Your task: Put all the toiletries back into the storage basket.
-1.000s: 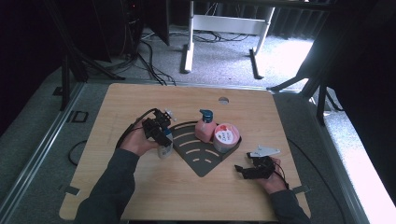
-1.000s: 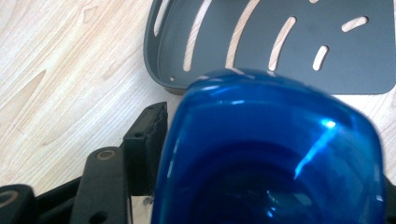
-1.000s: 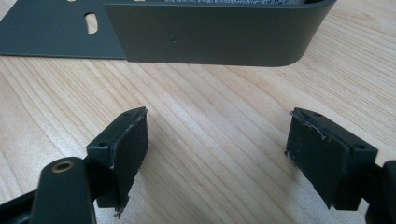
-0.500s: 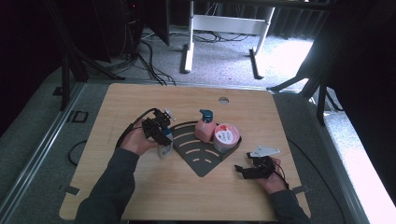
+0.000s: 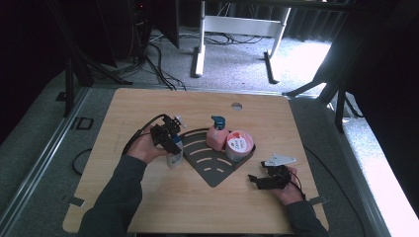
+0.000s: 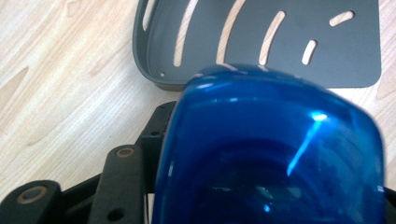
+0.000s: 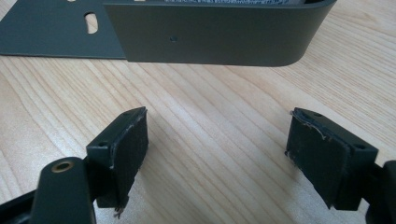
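Left gripper (image 5: 170, 140) jaws just closing on blue-capped bottle (image 5: 174, 157) — right gripper (image 5: 262, 180) jaws wide, empty

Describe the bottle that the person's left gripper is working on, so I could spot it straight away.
Start at the dark grey fan-shaped slotted tray in the middle of the light wooden table. At the tray's left edge stands a small pale bottle with a shiny blue cap, between the left gripper jaws, which have just been closing. Unlike the pink pump bottle and round pink tub, it stands off the tray.
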`<state>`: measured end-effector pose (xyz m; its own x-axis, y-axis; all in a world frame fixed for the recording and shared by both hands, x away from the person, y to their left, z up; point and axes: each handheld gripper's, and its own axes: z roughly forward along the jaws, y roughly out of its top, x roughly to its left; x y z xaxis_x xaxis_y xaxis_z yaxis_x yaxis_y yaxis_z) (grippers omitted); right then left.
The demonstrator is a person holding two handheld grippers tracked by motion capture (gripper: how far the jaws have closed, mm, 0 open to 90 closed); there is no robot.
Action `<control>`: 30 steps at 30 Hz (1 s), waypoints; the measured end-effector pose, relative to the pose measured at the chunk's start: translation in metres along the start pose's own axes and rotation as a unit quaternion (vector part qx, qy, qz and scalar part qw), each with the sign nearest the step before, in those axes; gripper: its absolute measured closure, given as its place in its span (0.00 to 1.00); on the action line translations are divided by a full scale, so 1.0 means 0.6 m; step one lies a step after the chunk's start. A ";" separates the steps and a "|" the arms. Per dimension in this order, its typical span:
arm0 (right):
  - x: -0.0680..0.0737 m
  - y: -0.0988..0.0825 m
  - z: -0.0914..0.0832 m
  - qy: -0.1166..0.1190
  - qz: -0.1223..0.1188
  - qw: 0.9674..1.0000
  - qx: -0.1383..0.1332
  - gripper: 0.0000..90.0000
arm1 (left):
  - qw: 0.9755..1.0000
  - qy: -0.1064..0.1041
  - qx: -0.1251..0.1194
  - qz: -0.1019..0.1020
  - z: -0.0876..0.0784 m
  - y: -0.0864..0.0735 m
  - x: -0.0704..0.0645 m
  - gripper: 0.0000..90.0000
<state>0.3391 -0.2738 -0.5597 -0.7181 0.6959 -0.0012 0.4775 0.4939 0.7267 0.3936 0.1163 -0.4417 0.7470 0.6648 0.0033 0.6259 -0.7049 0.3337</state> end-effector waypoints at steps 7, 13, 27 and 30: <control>0.000 0.000 0.000 0.000 0.000 1.000 0.000 0.23 | 1.000 -0.003 0.007 0.000 0.000 0.001 0.001 0.59; 0.000 0.000 0.000 0.000 0.000 1.000 0.000 0.23 | 1.000 -0.008 0.021 0.002 0.000 0.005 0.002 0.58; 0.000 0.000 0.000 0.000 0.000 1.000 0.000 0.23 | 1.000 -0.003 0.025 0.003 -0.001 0.006 0.000 0.61; 0.000 0.000 0.000 0.000 0.000 1.000 0.000 0.23 | 1.000 -0.003 0.025 0.004 -0.001 0.005 0.000 0.61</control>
<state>0.3391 -0.2738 -0.5597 -0.7180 0.6960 -0.0007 0.4777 0.4936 0.7267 0.3952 0.1140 -0.4399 0.7532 0.6578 -0.0003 0.6305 -0.7217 0.2855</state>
